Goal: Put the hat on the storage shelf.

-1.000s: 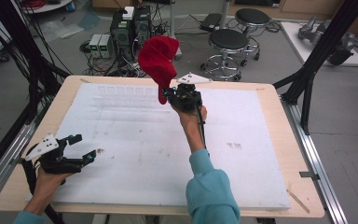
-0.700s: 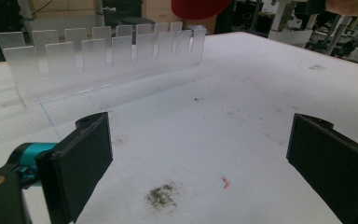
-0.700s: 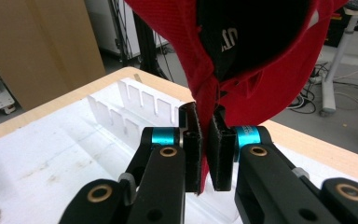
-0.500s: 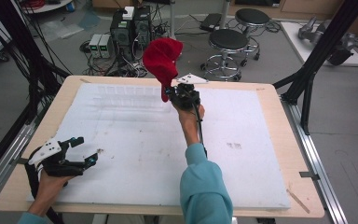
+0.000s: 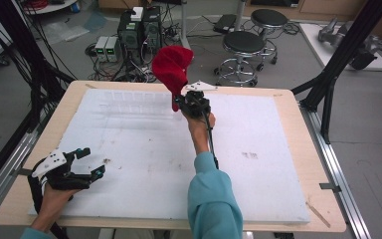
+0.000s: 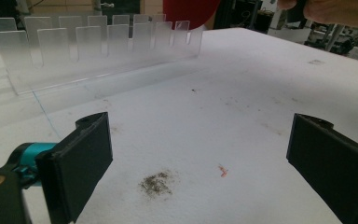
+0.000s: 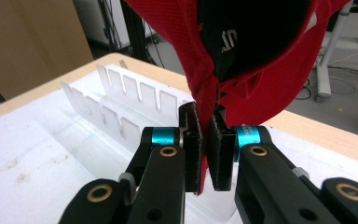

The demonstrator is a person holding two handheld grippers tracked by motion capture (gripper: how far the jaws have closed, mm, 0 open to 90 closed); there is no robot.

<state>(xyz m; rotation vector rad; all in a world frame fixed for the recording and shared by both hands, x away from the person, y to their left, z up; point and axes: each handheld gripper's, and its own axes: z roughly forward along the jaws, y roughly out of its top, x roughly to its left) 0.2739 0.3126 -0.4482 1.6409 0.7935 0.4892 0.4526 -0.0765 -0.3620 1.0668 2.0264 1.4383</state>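
High view: a white foam board (image 5: 144, 149) covers a wooden table (image 5: 298, 119). The right gripper (image 5: 178, 101) is raised over the far part of the board, beside the near-right end of a clear slotted rack (image 5: 129, 97) that stands along the board's far edge. Its jaws are clamped on the lower edge of a red cap (image 5: 171, 67), which rises above the gripper and past the rack's right end. The arm behind it wears a teal sleeve (image 5: 211, 199). The left gripper (image 5: 92, 162) sits low at the board's near-left corner, well apart from the rack, jaws spread and holding nothing.

Left gripper view: the two black jaws stand wide apart over bare foam board (image 6: 242, 102), with a dark smudge (image 6: 156, 183) and a small reddish mark (image 6: 223, 171) between them. The rack (image 6: 98, 46) stands upright beyond them, showing two rows of clear tabs. The cap (image 6: 191, 11) hangs just above the rack's right end.

Right gripper view: the jaws of the right gripper (image 7: 206, 140) are pressed together on a fold of the cap's (image 7: 177, 32) red fabric, the dark inside of the cap opening above. The rack (image 7: 121, 102) lies just beyond and to the left of the jaws.
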